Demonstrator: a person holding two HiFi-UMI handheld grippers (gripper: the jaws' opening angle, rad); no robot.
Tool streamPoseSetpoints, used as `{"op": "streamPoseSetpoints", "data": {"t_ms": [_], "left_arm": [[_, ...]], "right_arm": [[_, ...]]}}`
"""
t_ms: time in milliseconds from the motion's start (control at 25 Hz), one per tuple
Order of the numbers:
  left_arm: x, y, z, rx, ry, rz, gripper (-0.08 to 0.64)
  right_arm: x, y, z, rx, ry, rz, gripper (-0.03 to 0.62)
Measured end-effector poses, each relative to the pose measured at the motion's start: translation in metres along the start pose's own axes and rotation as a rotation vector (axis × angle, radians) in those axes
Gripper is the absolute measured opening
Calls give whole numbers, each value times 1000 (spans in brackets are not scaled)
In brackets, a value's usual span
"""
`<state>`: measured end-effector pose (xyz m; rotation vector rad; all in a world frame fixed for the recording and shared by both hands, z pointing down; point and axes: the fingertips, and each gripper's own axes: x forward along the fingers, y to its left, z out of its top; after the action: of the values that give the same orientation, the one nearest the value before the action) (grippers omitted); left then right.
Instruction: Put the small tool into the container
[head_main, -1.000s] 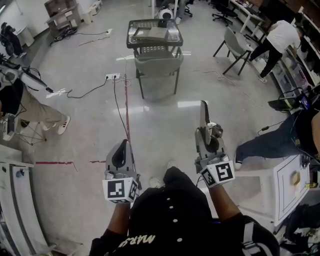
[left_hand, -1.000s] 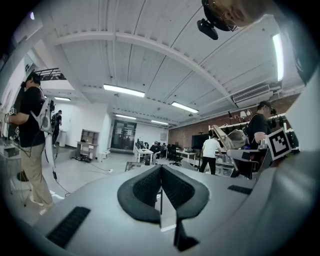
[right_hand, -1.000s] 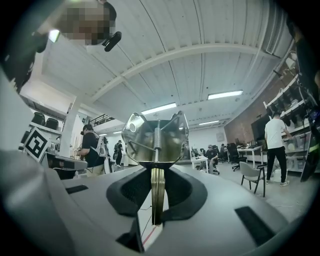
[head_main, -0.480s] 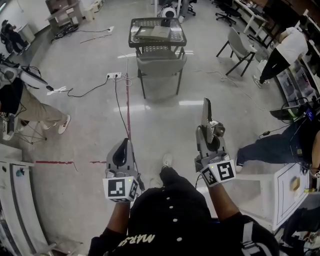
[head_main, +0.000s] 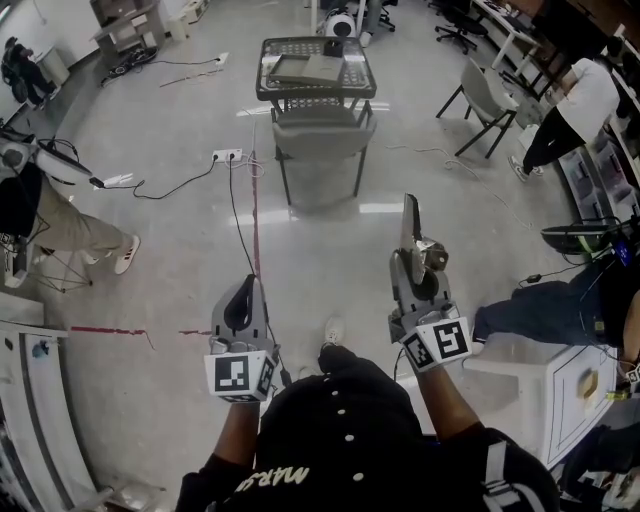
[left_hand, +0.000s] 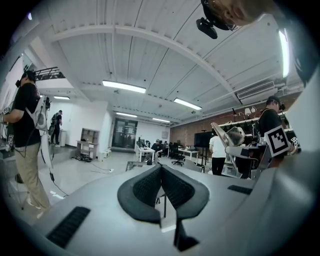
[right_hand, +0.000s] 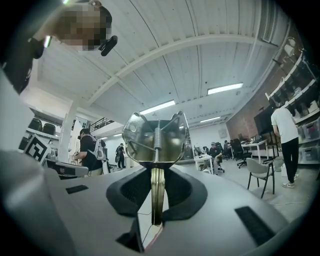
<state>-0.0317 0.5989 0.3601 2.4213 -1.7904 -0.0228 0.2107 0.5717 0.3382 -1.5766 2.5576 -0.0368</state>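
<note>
Facing open floor (head_main: 330, 250) from small tool (head_main: 409, 228) to cart (head_main: 358, 62) edge.

Pale polished floor (head_main: 330, 250), glossy with glare from the ceiling lights. Directly on it: a red tape line (head_main: 254, 215) running up toward a white power strip (head_main: 225, 154), with a second, broken red strip (head_main: 110, 328) off to its left near the bottom. From the power strip, black cables (head_main: 236, 215) trailing beside the tape and away to the left. Farther up, standing on the floor, a dark wire-mesh cart (head_main: 316, 93), with a flat grey board (head_main: 310, 68) lying on its top deck and a grey chair (head_main: 322, 135) right against its front. To the right, a folding chair (head_main: 487, 95), a thin white cable (head_main: 440, 152) loose nearby, and a white cabinet (head_main: 560, 385) by the lower right edge.
</note>
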Motion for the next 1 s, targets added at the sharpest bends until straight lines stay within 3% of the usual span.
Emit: {"op": "streamPoseSetpoints", "data": {"t_ms": [600, 1000], "left_arm": [[107, 15, 6, 28, -3, 34, 25], [144, 6, 12, 7, -11, 79, 25]], "right_arm": [[92, -70, 4, -19, -17, 31, 77], [122, -106, 1, -14, -9, 50, 77]]}}
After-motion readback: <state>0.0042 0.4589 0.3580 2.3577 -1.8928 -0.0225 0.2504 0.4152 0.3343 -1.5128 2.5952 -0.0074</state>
